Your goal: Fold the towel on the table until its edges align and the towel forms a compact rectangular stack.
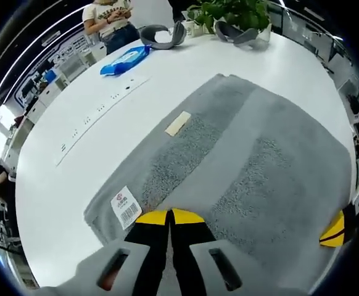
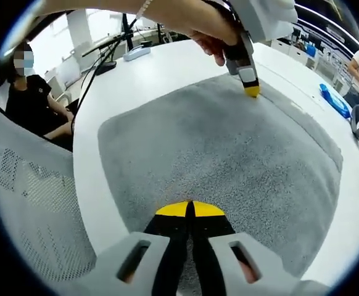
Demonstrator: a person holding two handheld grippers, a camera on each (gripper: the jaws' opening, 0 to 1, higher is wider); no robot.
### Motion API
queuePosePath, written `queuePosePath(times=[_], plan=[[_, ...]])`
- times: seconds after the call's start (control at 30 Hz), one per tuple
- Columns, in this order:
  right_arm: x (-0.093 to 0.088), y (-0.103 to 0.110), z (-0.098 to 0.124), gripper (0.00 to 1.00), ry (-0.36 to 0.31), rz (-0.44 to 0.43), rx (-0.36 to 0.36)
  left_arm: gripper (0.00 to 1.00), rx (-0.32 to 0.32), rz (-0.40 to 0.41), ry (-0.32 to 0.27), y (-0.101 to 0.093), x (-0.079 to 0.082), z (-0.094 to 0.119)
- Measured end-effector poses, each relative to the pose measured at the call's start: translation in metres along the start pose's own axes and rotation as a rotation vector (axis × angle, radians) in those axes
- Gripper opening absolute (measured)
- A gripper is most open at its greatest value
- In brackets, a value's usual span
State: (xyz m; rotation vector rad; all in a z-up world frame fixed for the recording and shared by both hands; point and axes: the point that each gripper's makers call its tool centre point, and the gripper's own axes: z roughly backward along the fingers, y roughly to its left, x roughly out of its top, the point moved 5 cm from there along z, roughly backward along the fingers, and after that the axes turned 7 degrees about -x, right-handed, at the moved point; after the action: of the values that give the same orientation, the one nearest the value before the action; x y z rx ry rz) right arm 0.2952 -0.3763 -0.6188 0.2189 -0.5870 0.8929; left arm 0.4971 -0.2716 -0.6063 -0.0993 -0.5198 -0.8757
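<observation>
Two grippers, both w/ jaws pressed together on the grey towel (image 1: 247,154) that lies spread on the white table (image 1: 74,185). Left gripper (image 1: 169,217): yellow tips closed tight, sitting at the towel's near edge; cloth seems pinched between them but can't tell for sure. Just left of the tips, a white barcode tag (image 1: 126,206) on the towel's corner area. Further up the towel, a small cream label (image 1: 178,123) near a fold line. At right edge of left gripper view, the yellow tip of the right gripper (image 1: 334,233) on the towel too. Right gripper view: its own jaws closed at the towel's near edge, tips touching the fabric; grip on cloth likely, not certain. Towel lies flat, mostly unfolded. Across it, the left gripper is held by a hand (image 2: 198,24), its tip down on the far edge. Beyond the towel in left gripper view: blue wipes pack (image 1: 125,60), two grey headsets (image 1: 162,35), a potted plant (image 1: 229,15), a person standing (image 1: 108,18). In right gripper view, a mesh chair (image 2: 31,185) beside the table, seated person (image 2: 28,92) behind.
</observation>
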Motion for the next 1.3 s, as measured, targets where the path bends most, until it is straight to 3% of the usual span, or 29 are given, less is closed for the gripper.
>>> queuePosePath(times=[0.07,0.1,0.23,0.3,0.37,0.47,0.7,0.83,1.0,1.13,1.2,1.3], plan=[[-0.001,0.001,0.000,0.00,-0.016,-0.001,-0.011,0.01,0.046,0.015,-0.028,0.007,0.003,0.008],[-0.002,0.001,0.000,0.00,-0.024,0.003,-0.014,0.01,0.071,0.037,-0.075,0.010,0.008,0.016],[-0.003,-0.001,0.005,0.00,-0.061,-0.005,-0.023,0.02,0.041,0.175,-0.224,0.006,0.021,0.042],[0.000,-0.004,0.008,0.00,-0.092,-0.052,-0.013,0.05,0.032,0.179,-0.278,-0.002,0.022,0.057],[0.004,-0.010,0.018,0.00,-0.148,-0.098,0.002,0.10,0.018,0.169,-0.308,-0.014,0.018,0.071],[0.004,-0.018,0.027,0.00,-0.160,-0.106,-0.003,0.15,-0.016,0.149,-0.350,-0.031,0.013,0.087],[-0.004,-0.046,0.063,0.05,-0.221,-0.124,-0.038,0.19,-0.041,0.154,-0.432,-0.072,-0.019,0.128],[-0.014,-0.058,0.079,0.14,-0.237,-0.116,-0.029,0.18,-0.060,0.136,-0.447,-0.090,-0.039,0.142],[-0.038,-0.063,0.090,0.21,-0.219,-0.095,0.006,0.31,-0.199,0.124,-0.488,-0.130,-0.070,0.147],[-0.062,-0.057,0.089,0.22,-0.169,-0.084,0.039,0.44,-0.259,0.141,-0.425,-0.149,-0.098,0.136],[-0.073,-0.052,0.089,0.22,-0.142,-0.067,0.046,0.47,-0.265,0.152,-0.387,-0.157,-0.109,0.131],[-0.088,-0.046,0.087,0.24,-0.102,-0.021,0.047,0.49,-0.277,0.103,-0.346,-0.171,-0.124,0.128]])
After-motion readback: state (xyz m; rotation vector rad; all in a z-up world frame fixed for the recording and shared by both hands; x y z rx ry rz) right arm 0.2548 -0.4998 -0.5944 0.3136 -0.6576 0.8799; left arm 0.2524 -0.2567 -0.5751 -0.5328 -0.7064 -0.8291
